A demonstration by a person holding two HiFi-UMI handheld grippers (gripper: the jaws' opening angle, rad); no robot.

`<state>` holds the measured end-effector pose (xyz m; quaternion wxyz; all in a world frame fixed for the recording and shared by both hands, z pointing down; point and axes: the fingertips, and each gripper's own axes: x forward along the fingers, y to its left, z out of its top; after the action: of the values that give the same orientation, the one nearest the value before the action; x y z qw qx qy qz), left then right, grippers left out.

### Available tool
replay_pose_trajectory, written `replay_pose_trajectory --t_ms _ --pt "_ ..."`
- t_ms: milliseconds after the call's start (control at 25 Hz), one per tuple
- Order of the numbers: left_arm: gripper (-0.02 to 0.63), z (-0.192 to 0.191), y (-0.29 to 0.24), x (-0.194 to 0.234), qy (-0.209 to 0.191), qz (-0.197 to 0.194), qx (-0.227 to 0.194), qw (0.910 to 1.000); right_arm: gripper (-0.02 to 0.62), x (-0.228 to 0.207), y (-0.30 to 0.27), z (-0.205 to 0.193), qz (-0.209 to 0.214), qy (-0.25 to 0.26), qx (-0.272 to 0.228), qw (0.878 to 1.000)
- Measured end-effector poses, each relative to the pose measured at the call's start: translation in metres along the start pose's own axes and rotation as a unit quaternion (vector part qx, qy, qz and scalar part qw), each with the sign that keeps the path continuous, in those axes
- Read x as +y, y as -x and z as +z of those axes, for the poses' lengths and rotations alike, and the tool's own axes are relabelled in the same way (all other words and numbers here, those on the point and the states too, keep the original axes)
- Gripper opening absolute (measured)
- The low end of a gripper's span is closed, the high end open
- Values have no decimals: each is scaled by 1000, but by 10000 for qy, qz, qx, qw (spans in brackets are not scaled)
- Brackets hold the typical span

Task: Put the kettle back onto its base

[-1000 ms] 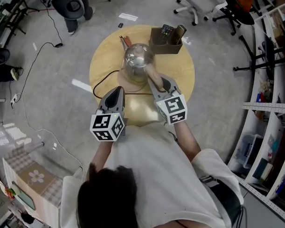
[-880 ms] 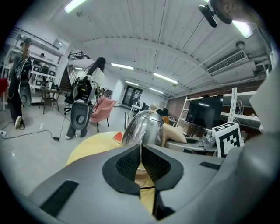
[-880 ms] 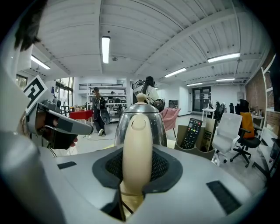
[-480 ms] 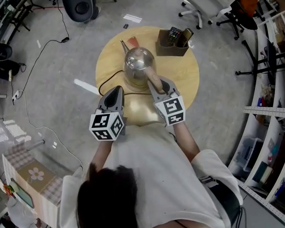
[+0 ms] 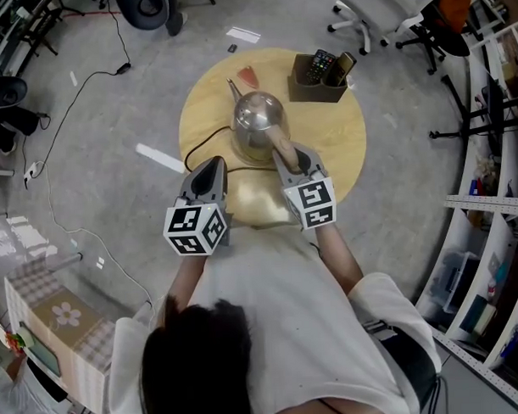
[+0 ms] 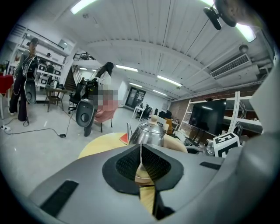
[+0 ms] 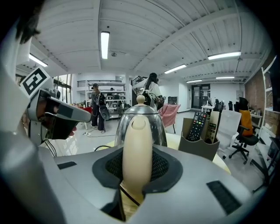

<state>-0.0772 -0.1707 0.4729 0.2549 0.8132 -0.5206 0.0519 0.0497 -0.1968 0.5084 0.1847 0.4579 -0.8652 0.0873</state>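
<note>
The right tongs (image 7: 137,171) are clenched on the beige handle (image 7: 137,144) of the steel kettle (image 5: 259,124). The kettle is over the middle of the counter (image 5: 337,144) with its base hidden beneath, and the left tongs (image 6: 141,164), pressed together and empty, hang near the kettle's left. Held by that smooth handle alone, the kettle could swing and seat crooked. Beyond the kettle to its right, a brown holder (image 5: 316,88) keeps remotes (image 5: 323,62) upright.
</note>
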Motion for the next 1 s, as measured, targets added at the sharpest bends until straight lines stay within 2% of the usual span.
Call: replay_pose_trajectory --t_ms 360,1000 --pt "32 -4 11 10 214 148 -1 9997 97 4 0 0 -21 -87 -105 9999" --pt "32 -11 11 13 283 179 101 9994 97 2 0 -11 -129 -166 -222 9995"
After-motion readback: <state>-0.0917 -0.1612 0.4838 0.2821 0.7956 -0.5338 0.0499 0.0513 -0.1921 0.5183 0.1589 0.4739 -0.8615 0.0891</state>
